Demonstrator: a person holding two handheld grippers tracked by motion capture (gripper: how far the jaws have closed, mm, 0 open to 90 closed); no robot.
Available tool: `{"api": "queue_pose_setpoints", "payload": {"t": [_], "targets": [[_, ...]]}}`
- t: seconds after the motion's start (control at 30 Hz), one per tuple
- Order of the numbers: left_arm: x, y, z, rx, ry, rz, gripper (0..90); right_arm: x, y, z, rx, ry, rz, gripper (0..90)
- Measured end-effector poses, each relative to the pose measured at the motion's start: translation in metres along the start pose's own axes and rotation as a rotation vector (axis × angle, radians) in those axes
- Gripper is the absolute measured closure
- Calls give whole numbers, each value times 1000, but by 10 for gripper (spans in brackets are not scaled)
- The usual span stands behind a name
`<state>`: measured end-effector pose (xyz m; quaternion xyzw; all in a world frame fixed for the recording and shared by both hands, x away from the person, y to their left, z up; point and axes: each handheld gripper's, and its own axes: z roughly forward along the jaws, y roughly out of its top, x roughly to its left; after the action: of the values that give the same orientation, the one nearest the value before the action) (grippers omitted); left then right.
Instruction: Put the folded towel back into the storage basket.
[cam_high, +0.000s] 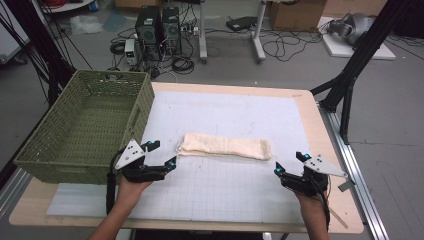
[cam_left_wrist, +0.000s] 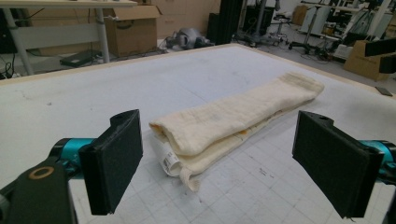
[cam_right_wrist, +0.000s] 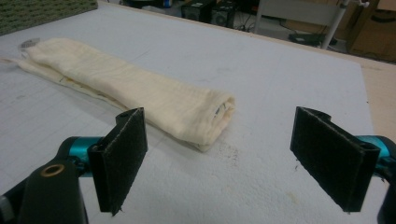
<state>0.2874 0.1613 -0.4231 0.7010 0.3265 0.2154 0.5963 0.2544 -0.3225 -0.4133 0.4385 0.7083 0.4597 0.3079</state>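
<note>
**Both grippers line up on the ends of the folded towel**

On the white mat (cam_high: 240, 185), a cream towel (cam_high: 225, 146) lies folded into a long, flat roll, just right of the green basket (cam_high: 80, 125) that stands at the table's left edge. The towel's left end, where a small label peeks out from the layers, lies closest to the basket; its right end is a rounded fold.

Left of the towel, the left gripper (cam_high: 165, 155) hovers with its jaws spread wide and nothing between them, the towel's near end lying just ahead of the pads in the left gripper view (cam_left_wrist: 224, 126). Right of the towel, the right gripper (cam_high: 289, 164) is likewise wide open and empty, a little farther from its end of the towel (cam_right_wrist: 140, 93).

The step in hand appears to be taking hold of the towel at both ends, likely to lift it toward the basket. To do it well, each gripper should probably slide in low along the mat so one pad goes under all the layers, not just the top one. At the towel's left end the loose lower edge sticks out and could slip free if only the upper fold is pinched. Closing both at once should keep the fold from opening.
</note>
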Motion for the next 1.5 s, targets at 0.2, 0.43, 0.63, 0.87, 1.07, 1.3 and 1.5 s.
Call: {"api": "queue_pose_setpoints", "payload": {"t": [0.2, 0.43, 0.63, 0.87, 1.07, 1.3, 1.5], "targets": [[0, 0, 0, 3, -3, 1, 166, 0, 0, 1, -1, 1, 0, 174], [1, 1, 0, 2, -7, -3, 166, 0, 0, 1, -1, 3, 2, 174], [-2, 2, 2, 4, -19, 0, 166, -1, 0, 1, 0, 3, -2, 174], [-6, 4, 4, 8, -35, -4, 168, -1, 0, 1, 0, 9, -6, 174], [-7, 9, 7, 9, -47, -4, 167, -1, 1, 1, -1, 11, -4, 174], [-3, 17, 9, 12, -64, -25, 166, -1, 1, 1, 0, 11, -10, 174], [4, 28, 15, 10, -78, -63, 165, -1, 1, -1, -3, 8, 0, 174]]}}
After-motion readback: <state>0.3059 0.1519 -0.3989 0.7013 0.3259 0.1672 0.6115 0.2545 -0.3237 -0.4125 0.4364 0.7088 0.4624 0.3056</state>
